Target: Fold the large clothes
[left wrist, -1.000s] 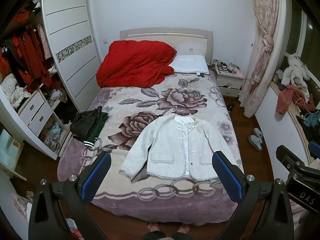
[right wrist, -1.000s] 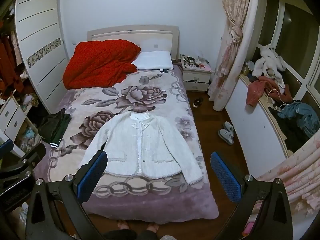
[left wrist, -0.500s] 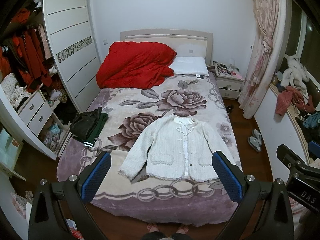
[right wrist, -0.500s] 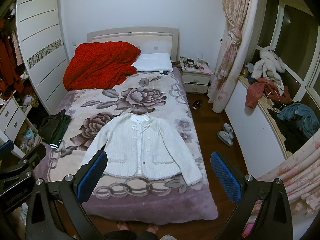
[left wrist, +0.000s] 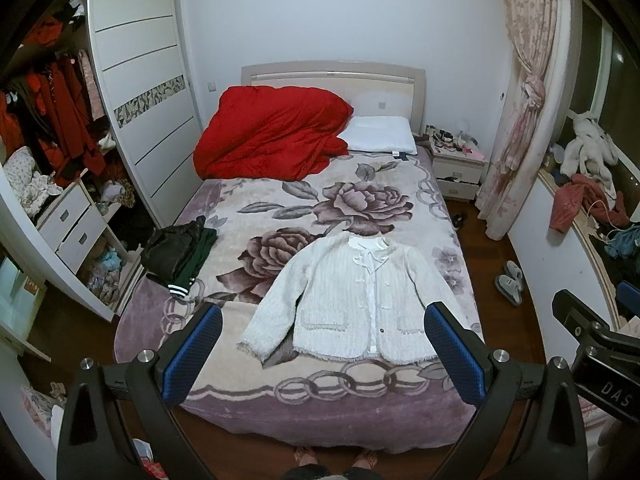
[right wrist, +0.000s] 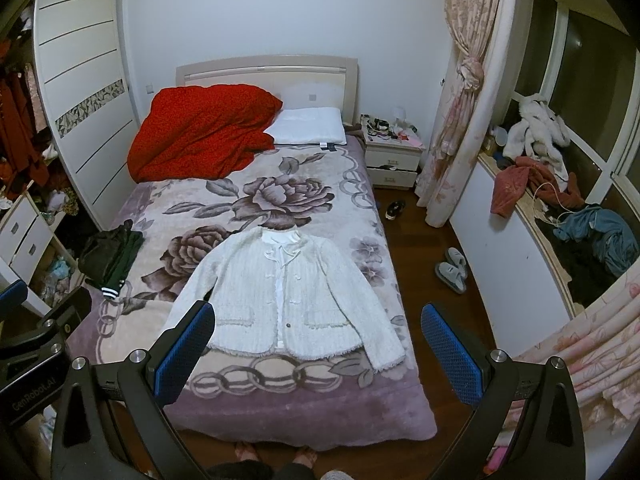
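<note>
In the left wrist view, the left gripper [left wrist: 322,346] hangs above the foot of the bed [left wrist: 320,408] with its blue-padded fingers [left wrist: 191,354] spread wide apart and nothing between them. The white cardigan [left wrist: 352,300] lies flat and face up on the floral blanket [left wrist: 280,208], collar toward the headboard, both sleeves angled out and down, its hem near the foot end. A folded dark garment [left wrist: 180,250] with striped cuffs sits at the blanket's left edge, well apart from the cardigan. A bunched red duvet [left wrist: 272,132] lies at the head of the bed, touching a white pillow [left wrist: 380,134]. At the right edge of this view a part of the right gripper [left wrist: 592,340] shows as a black body. In the right wrist view, the right gripper [right wrist: 318,346] is likewise held over the foot of the bed [right wrist: 300,408], its fingers [right wrist: 448,350] wide apart and empty. The white cardigan [right wrist: 288,292] appears between the two fingers, untouched by either, buttoned down its front. A pair of slippers [right wrist: 452,268] sits on the wooden floor [right wrist: 420,240] to the right of the bed, and a nightstand [right wrist: 392,160] stands beside the headboard near a tied pink curtain [right wrist: 460,100].
</note>
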The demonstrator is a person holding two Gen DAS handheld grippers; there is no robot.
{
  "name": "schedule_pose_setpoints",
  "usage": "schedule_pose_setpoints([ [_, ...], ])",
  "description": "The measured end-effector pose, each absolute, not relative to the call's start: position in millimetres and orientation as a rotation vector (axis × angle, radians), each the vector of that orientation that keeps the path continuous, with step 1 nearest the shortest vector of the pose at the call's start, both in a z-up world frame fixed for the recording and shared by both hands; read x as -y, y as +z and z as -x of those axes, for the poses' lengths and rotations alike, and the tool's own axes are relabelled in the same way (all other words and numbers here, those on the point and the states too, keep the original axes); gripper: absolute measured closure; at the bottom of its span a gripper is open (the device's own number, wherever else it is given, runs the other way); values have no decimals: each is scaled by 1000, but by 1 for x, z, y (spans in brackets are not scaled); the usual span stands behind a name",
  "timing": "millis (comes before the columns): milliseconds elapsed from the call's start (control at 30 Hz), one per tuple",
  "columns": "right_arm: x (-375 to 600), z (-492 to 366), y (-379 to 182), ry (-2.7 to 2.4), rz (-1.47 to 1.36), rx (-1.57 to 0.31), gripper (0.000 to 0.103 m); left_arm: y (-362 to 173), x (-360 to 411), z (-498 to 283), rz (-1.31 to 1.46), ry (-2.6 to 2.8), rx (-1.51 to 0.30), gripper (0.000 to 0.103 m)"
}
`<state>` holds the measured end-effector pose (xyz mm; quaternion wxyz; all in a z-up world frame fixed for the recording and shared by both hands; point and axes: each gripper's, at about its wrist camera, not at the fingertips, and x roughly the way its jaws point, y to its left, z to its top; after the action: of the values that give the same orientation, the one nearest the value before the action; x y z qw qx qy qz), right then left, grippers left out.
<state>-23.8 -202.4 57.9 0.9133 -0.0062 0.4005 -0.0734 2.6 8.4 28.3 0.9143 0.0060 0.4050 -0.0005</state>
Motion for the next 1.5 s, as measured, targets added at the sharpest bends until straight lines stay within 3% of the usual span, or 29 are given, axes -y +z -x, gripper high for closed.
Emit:
schedule_pose_setpoints([
  [1500, 196, 21, 65, -161, 12, -815, 0, 44, -6, -11, -14, -9, -816, 0],
])
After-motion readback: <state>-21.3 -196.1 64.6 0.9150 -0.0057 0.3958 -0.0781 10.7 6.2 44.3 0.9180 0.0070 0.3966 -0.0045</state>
